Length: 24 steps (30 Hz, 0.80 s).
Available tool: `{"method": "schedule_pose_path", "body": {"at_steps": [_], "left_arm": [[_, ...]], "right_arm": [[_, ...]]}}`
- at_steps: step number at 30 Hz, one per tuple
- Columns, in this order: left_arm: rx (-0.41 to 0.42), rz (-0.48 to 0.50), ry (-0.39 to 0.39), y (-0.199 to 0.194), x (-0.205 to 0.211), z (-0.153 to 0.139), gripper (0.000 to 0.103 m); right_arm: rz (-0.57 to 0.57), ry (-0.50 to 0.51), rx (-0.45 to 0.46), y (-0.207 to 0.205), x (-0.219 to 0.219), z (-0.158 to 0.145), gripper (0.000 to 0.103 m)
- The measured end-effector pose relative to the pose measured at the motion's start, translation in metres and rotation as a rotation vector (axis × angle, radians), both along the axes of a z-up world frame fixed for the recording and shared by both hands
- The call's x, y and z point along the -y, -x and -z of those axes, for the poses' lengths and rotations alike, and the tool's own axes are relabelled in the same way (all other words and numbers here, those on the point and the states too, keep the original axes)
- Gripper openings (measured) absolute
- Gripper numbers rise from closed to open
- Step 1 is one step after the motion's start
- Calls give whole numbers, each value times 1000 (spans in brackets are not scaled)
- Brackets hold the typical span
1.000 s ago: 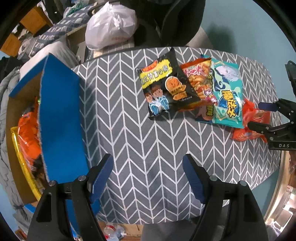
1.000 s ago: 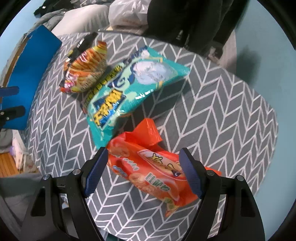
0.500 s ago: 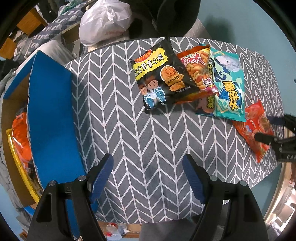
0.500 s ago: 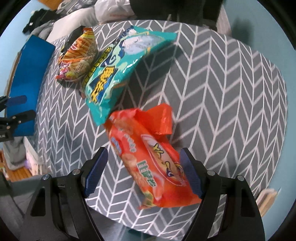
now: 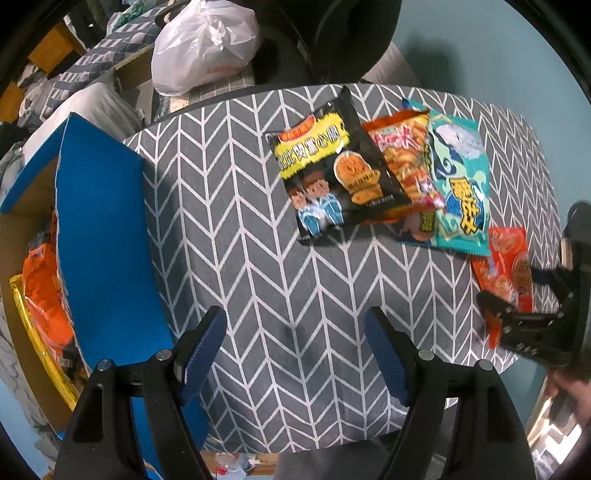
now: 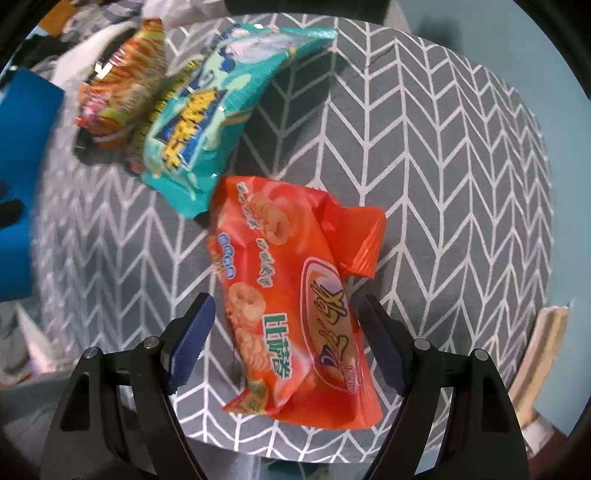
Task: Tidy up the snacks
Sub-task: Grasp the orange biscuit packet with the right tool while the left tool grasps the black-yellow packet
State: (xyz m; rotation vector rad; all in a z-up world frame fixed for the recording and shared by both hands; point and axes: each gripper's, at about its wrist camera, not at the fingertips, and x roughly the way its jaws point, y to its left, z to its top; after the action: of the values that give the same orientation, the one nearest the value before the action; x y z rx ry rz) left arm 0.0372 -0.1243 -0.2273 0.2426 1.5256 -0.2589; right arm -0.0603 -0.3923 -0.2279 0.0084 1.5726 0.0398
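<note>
Four snack bags lie on the grey chevron table (image 5: pixel 280 258): a black bag (image 5: pixel 332 177), an orange bag (image 5: pixel 402 158), a teal bag (image 5: pixel 458 184) and a red-orange bag (image 6: pixel 291 295), which also shows at the table's right edge in the left wrist view (image 5: pixel 506 258). My right gripper (image 6: pixel 284 343) is open, its jaws on either side of the red-orange bag; it appears from outside in the left wrist view (image 5: pixel 517 295). My left gripper (image 5: pixel 295 350) is open and empty over the table's near edge.
An open cardboard box with blue flaps (image 5: pixel 99 240) stands left of the table and holds orange snack bags (image 5: pixel 40 288). A white plastic bag (image 5: pixel 203 44) and a dark chair (image 5: pixel 332 33) sit behind the table. The teal bag (image 6: pixel 207 107) overlaps the orange bag (image 6: pixel 125 81).
My right gripper has shifted around the red-orange bag, which now lies lengthwise between its open jaws. The left gripper's view has shifted slightly; it stays open and empty.
</note>
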Motion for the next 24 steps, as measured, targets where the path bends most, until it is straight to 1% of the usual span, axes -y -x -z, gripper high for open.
{"method": "schedule_pose_path", "body": {"at_steps": [2, 4, 7, 8, 11, 14, 18, 20, 24], "left_arm": [[-4, -10, 9, -8, -1, 0, 78], [-11, -23, 18, -19, -2, 1, 78], [-26, -51, 40, -33, -3, 3, 78], [-31, -61, 48, -39, -3, 4, 78], [-42, -100, 73, -56, -2, 6, 78], [-45, -141, 88, -77, 2, 9, 78], [-49, -177, 108, -95, 8, 12, 80], [-50, -183, 110, -94, 12, 12, 80], [-64, -190, 104, -105, 20, 21, 80]], "right_arm": [[18, 33, -15, 0, -8, 6, 78], [49, 54, -14, 2, -11, 8, 72], [97, 49, 3, 3, -13, 5, 58], [114, 44, 6, 4, -12, 4, 56], [170, 18, 14, 6, -3, 0, 53], [221, -12, 23, 9, 8, -5, 53], [274, -40, 40, 10, 31, -19, 53], [285, -51, 52, 10, 36, -25, 53], [281, -57, 79, 6, 44, -41, 53]]}}
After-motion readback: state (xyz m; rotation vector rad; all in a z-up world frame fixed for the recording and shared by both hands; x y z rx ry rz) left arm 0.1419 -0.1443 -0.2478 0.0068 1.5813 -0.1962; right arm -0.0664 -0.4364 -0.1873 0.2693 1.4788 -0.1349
